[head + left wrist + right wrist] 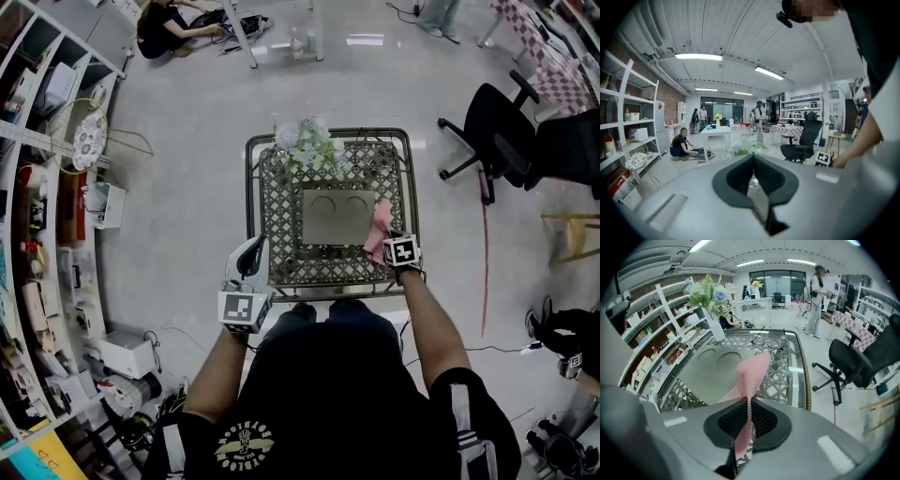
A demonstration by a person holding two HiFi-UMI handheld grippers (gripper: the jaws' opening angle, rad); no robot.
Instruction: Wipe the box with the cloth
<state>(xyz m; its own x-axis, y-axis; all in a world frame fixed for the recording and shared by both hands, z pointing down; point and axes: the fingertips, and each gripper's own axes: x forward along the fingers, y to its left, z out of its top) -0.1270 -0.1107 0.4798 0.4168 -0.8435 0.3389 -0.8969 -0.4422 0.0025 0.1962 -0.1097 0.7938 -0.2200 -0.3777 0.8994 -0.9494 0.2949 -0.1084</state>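
The right hand-held gripper (749,420) pinched the pink cloth (750,376) at the right edge of the box (333,217), which lay mid-tabletop (281,253). Wiping looked barely begun, so next the cloth needs pressing down and sweeping across. The left hand-held gripper (753,180) hovered closed and empty by the tabletop's near edge; cloth-to-box contact was unclear

The left tongs (753,158) are pressed together, pointing toward white flowers (746,147), a black chair (802,139) at right
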